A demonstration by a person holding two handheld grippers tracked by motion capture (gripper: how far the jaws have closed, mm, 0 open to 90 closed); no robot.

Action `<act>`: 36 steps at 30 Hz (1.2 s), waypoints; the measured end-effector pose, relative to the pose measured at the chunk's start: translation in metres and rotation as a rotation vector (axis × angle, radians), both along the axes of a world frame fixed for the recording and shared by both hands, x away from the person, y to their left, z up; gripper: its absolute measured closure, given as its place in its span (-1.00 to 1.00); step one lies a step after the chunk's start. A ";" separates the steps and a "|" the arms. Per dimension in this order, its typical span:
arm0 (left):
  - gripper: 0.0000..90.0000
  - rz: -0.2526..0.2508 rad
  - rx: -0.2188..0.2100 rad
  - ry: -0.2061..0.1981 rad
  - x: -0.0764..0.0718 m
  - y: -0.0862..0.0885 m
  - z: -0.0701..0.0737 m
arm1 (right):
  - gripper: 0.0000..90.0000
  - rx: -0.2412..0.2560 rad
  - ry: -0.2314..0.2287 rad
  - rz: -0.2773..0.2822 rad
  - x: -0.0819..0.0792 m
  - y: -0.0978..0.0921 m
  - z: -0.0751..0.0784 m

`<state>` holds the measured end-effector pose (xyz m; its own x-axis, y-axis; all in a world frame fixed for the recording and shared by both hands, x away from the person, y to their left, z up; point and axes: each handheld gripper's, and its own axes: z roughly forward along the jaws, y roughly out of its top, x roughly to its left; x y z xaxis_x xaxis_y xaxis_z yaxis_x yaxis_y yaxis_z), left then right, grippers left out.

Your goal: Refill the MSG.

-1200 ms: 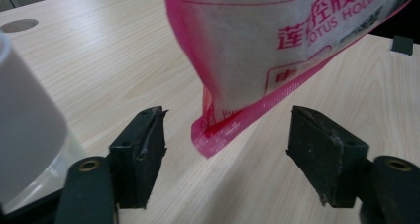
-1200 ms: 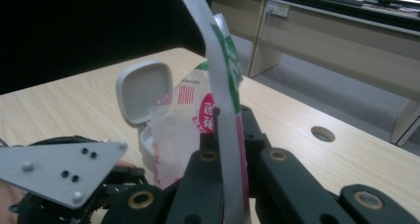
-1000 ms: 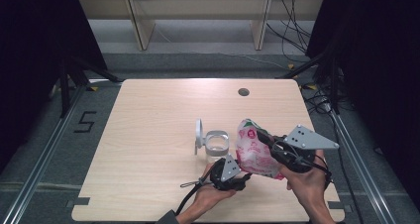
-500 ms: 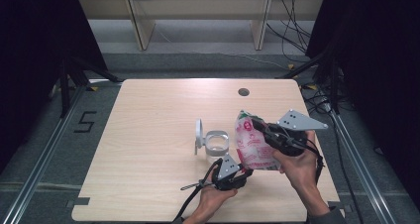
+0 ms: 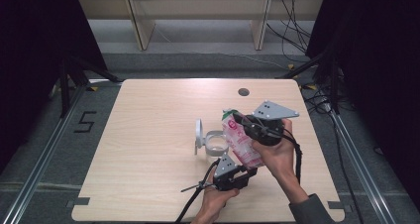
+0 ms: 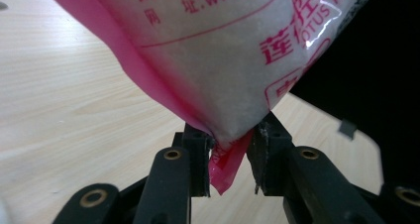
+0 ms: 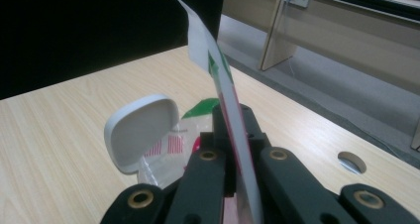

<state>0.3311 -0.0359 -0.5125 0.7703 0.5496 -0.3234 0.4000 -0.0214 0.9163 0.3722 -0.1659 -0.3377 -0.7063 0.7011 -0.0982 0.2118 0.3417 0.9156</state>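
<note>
A pink and white printed bag (image 5: 241, 143) hangs tilted above the table, held at both ends. My right gripper (image 5: 238, 119) is shut on its top sealed edge (image 7: 218, 80), which rises thin and upright between the jaws. At the bag's lower corner (image 6: 225, 172), my left gripper (image 5: 250, 172) is shut on the pink seam, with the bag (image 6: 223, 50) bulging just above its jaws. A small clear container (image 5: 216, 140) stands beside the bag, its white lid (image 5: 198, 134) flipped up. The lid (image 7: 141, 130) also shows in the right gripper view, just past the bag.
The wooden table (image 5: 148, 135) has a round cable hole (image 5: 243, 91) near its far edge. Wooden shelf legs (image 5: 138, 21) stand on the floor behind it. Cables (image 5: 317, 97) lie off the right edge, and a floor mark "5" (image 5: 84, 121) sits at the left.
My right gripper has carried the bag's top up and leftward toward the container, so the bag stands steeper. The left gripper keeps its hold on the lower corner.
</note>
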 end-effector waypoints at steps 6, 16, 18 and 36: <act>0.59 0.014 0.006 -0.010 0.003 0.002 -0.001 | 1.00 -0.013 -0.009 -0.002 0.006 0.012 -0.003; 0.60 0.022 0.014 -0.034 0.004 -0.006 -0.003 | 1.00 -0.005 0.002 -0.015 0.009 0.016 -0.010; 0.60 0.020 0.015 -0.040 0.004 -0.007 -0.003 | 1.00 0.004 0.012 0.001 0.010 0.016 -0.010; 0.62 0.034 0.065 -0.094 0.007 -0.012 -0.004 | 1.00 -0.007 0.016 -0.012 0.015 0.022 -0.016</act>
<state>0.3378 -0.0478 -0.5165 0.7760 0.5936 -0.2134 0.3135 -0.0694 0.9471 0.3867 -0.1444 -0.3534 -0.6990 0.7092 -0.0919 0.2307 0.3454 0.9097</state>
